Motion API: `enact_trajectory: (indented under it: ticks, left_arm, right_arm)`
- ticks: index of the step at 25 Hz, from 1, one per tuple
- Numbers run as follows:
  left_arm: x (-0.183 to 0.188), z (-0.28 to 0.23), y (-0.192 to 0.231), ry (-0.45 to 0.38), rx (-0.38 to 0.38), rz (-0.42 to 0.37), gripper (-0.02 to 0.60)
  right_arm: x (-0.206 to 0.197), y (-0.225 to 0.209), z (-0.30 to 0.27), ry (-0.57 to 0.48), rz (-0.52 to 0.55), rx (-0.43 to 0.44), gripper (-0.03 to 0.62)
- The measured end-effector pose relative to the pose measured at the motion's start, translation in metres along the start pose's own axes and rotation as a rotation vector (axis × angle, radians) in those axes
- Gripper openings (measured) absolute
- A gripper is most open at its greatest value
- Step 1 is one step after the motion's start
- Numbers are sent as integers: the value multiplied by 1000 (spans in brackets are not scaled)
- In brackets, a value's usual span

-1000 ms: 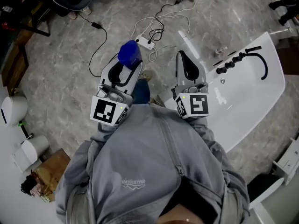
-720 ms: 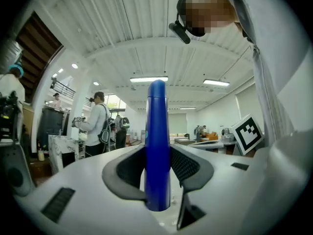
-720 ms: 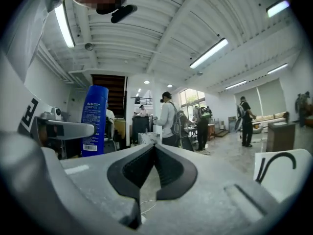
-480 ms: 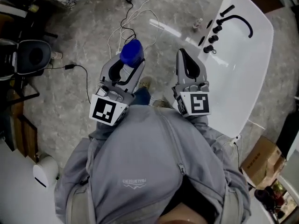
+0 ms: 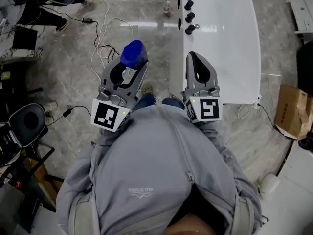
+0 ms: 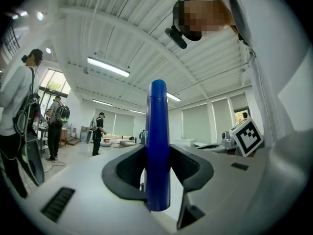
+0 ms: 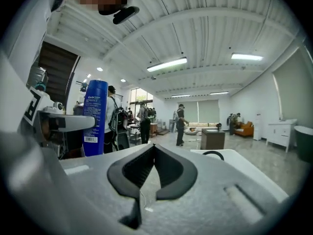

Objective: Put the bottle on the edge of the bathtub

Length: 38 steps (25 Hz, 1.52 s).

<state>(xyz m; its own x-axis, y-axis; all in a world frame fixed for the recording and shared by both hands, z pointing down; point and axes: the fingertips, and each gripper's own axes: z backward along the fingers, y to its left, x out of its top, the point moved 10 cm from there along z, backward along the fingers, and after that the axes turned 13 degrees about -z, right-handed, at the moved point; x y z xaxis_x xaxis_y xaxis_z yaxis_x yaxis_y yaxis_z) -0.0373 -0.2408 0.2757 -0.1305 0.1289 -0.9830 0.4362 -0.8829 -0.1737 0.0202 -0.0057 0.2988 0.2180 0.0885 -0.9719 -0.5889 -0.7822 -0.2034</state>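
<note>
**Head view.** We see the left claw (image 5: 128,71) pinching the blue bottle (image 5: 133,53) upright above the floor, just left of the white bathtub (image 5: 230,48). We judge the bathtub's near rim to be the landing place. The right claw (image 5: 194,62) hangs over the bathtub's near corner.

**Left gripper view.** Both jaws press the bottle's lower body, holding it vertical for set-down.

**Right gripper view.** The jaws are pressed together with nothing between them. The bathtub lies ahead, and the bottle stands to its left.
</note>
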Motion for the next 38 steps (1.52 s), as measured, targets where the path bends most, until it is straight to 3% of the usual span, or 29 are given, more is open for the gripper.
enact_trajectory:
  ticks: [6,9,12,19,24,32,38]
  left_arm:
    - [-3,-30,-2,-80,-86,27,153]
    - [-8,-36,-6,-18,-136,49,153]
    - [-11,-49,-4,-30,-165,53,153]
    - [-18,-86,4,-27,-169,73,153]
    - [-24,-102,12,23,-185,56,153]
    - [-30,-106,13,12,-219,72,153]
    - [-37,-115,6,14,-238,80,153]
  right_arm:
    - [1,-17,17,0,-8,-127,2]
    - [0,-22,22,0,-17,-166,3]
    - [-2,-29,20,6,-24,-195,3]
    - [3,-57,-1,20,-30,-203,3]
    - [10,-77,-22,0,-30,-213,3]
    - [-1,-69,-9,15,-49,-268,3]
    - [-15,-73,-11,39,-70,-261,3]
